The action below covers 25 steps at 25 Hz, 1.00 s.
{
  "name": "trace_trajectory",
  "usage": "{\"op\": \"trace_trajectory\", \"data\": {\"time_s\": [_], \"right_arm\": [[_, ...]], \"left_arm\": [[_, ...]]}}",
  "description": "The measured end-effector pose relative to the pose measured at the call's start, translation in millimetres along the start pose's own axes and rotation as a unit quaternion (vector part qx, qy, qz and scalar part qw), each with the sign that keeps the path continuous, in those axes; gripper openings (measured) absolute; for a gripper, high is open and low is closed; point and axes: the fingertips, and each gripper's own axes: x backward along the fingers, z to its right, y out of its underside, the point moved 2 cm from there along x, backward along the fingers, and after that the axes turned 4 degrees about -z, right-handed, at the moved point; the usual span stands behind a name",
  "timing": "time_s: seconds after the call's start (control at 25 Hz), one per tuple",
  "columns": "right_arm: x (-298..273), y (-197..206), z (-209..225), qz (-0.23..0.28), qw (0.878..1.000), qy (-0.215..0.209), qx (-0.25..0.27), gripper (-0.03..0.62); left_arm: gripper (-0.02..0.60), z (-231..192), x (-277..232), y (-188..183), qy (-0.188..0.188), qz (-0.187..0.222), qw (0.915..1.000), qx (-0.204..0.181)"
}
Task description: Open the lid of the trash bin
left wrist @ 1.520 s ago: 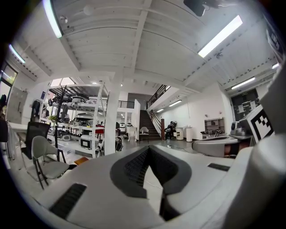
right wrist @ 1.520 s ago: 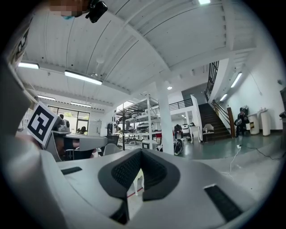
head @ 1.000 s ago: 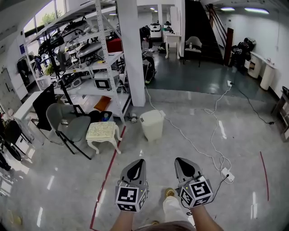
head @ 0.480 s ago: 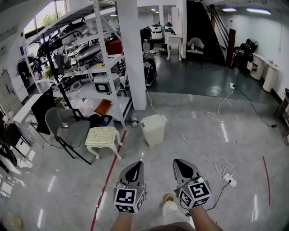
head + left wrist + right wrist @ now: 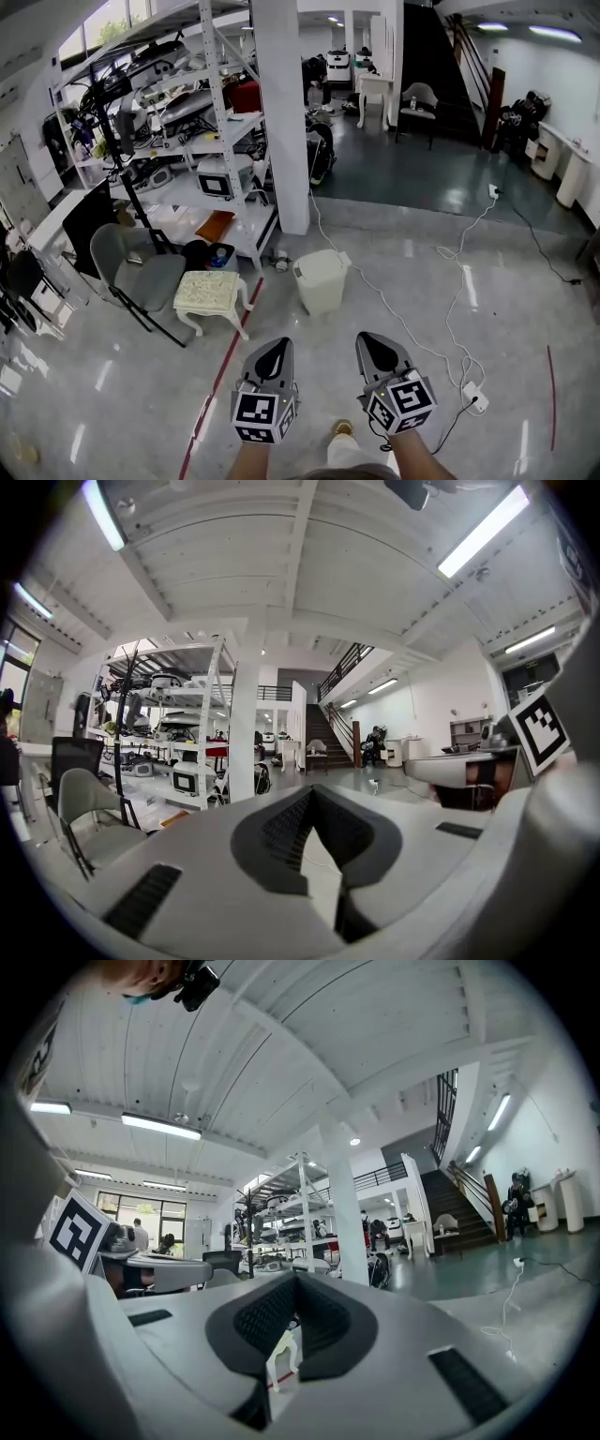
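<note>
Head view: the trash bin [image 5: 321,279], lid down, is seen well ahead; left tongs [image 5: 277,345] and right tongs [image 5: 369,339] are carried closed, empty, presumably pending approach.

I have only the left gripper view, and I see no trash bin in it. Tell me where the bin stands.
Observer: The head view shows the trash bin on the floor ahead of the person, just right of a small white stool.
Operator: Say whether it is open.
Observer: Its lid looks shut, and nothing touches it.
Operator: Now report the other gripper.
Observer: The right gripper has its jaws together on nothing. It is held low, well short of the bin.
</note>
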Motion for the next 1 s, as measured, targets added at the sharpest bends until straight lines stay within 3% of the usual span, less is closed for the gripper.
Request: {"op": "trace_trajectory", "data": {"time_s": [0.48, 1.0], "right_arm": [[-70.6, -21.4, 70.1, 0.002, 0.999, -0.037, 0.005, 0.034], [-110.4, -19.0, 102.8, -0.008, 0.998, -0.065, -0.003, 0.034]], "left_arm": [[-0.012, -14.7, -89.8, -22.1, -0.035, 0.006, 0.9993, 0.005], [-0.014, -26.7, -133.1, -25.3, -0.063, -0.002, 0.9979, 0.013]]}}
